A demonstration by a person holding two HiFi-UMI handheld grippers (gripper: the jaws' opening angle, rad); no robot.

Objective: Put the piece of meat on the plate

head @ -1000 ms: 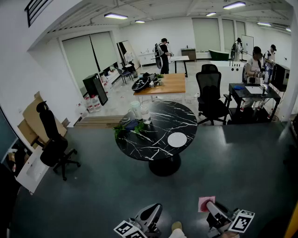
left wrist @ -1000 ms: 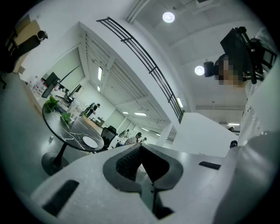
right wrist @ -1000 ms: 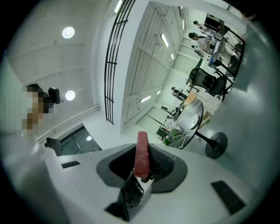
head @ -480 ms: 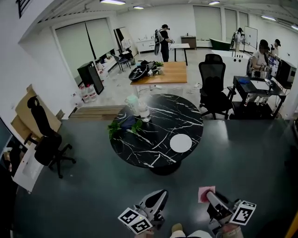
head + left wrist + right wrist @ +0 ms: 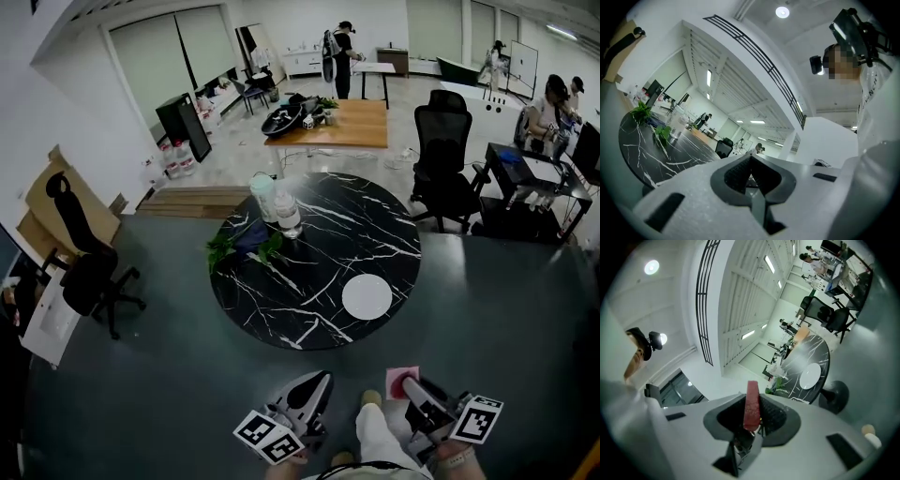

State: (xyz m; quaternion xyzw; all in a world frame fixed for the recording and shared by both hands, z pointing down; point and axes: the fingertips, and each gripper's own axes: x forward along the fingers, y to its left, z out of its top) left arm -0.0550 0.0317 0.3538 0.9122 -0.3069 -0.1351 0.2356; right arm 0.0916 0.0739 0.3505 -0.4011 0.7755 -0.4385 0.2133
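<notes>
Head view, steeply down. A round black table with white marble veining (image 5: 309, 272) fills the middle of the frame. A flat white round plate (image 5: 367, 297) lies on the table's lower right part, bare, near the edge.

Upper left of the table: what look like two clear plastic bottles (image 5: 277, 201), standing upright and close together; the view is too small to be sure of their type. Just below them lies a bunch of green leafy sprigs (image 5: 240, 247).

Both tools sit at the bottom edge of the head view, over the dark grey floor (image 5: 141, 384) and well apart from the table.

Left tool (image 5: 750, 171): dark ribbed pads pressed together, nothing between them. It is at lower centre of the head view, pointing up the frame toward the table.

Right tool (image 5: 751, 414): pinching a thin red rectangular piece of meat (image 5: 752, 399). The slab stands on edge between the pads and projects past the tips. In the head view it shows as a pink-red patch at lower right, below the plate and clear of the table. In the right gripper view the plate is in the right half of the frame, well beyond the meat.

Background, top of the head view: a black office chair (image 5: 448, 159), a wooden rectangular table (image 5: 342, 123), several people standing or seated.
</notes>
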